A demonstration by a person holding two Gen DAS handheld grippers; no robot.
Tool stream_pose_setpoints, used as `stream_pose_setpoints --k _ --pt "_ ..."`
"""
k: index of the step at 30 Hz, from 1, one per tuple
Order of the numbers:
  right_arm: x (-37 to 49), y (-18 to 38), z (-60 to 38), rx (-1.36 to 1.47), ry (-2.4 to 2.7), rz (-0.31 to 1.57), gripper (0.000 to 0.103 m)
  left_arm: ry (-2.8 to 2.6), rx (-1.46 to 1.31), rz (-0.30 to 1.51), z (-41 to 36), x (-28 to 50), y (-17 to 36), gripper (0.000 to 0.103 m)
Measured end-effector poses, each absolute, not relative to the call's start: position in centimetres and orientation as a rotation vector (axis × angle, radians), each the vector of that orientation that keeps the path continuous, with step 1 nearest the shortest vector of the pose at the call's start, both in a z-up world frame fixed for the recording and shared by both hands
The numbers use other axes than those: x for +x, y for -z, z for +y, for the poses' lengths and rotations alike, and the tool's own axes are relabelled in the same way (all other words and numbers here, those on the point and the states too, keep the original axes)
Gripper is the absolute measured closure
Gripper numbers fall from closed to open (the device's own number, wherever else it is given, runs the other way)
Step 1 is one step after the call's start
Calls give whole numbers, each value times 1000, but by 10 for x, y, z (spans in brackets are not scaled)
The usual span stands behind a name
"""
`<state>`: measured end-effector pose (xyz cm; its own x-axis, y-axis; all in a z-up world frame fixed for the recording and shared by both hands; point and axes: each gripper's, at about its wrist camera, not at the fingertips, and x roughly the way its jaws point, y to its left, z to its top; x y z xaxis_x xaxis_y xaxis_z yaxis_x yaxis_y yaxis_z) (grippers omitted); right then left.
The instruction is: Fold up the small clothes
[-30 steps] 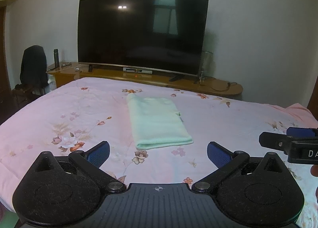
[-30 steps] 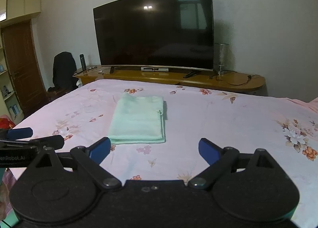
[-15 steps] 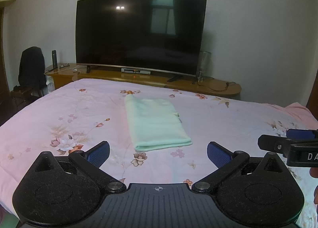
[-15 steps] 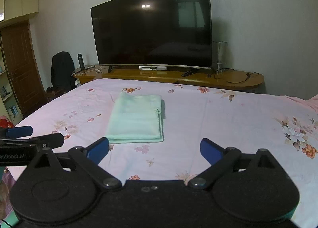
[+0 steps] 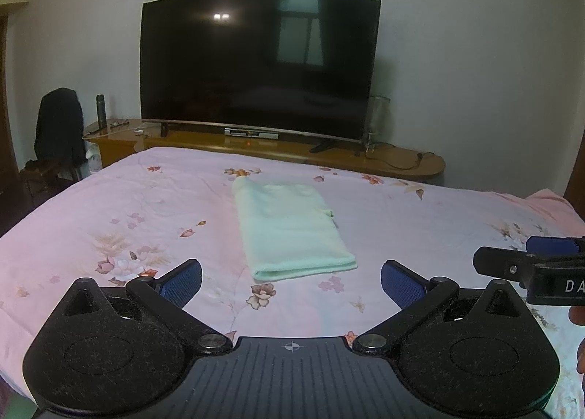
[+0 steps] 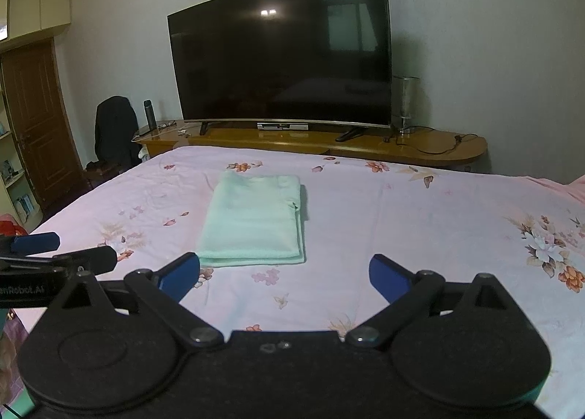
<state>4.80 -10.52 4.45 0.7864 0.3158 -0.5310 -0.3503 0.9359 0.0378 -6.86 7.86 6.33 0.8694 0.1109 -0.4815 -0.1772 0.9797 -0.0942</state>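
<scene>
The folded mint-green cloth [image 5: 292,229] lies flat on the pink flowered bed [image 5: 109,207], in front of the television [image 5: 256,64]. The left gripper [image 5: 291,282] and right gripper [image 6: 284,274] hover near the cloth's front edge, both wide open and holding nothing.

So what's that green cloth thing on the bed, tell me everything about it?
The mint-green cloth looks soft and fuzzy, like terry or fleece. It is already folded into a neat rectangle of several layers, with stacked edges showing along its near end and right side, where a small tag sticks out. It lies flat on the pink flowered bedsheet, its long side pointing toward the TV. Only the sheet touches it; both grippers are open and short of it.
</scene>
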Motion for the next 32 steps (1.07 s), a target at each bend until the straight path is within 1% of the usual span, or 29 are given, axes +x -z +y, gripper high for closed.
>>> stream_pose_setpoints --k 22,32 --pt "45 -46 -97 -64 -351 555 4 -127 -111 484 82 -69 -65 0" --pt "47 -46 -99 -65 -351 554 3 -125 -114 443 85 -71 -65 0"
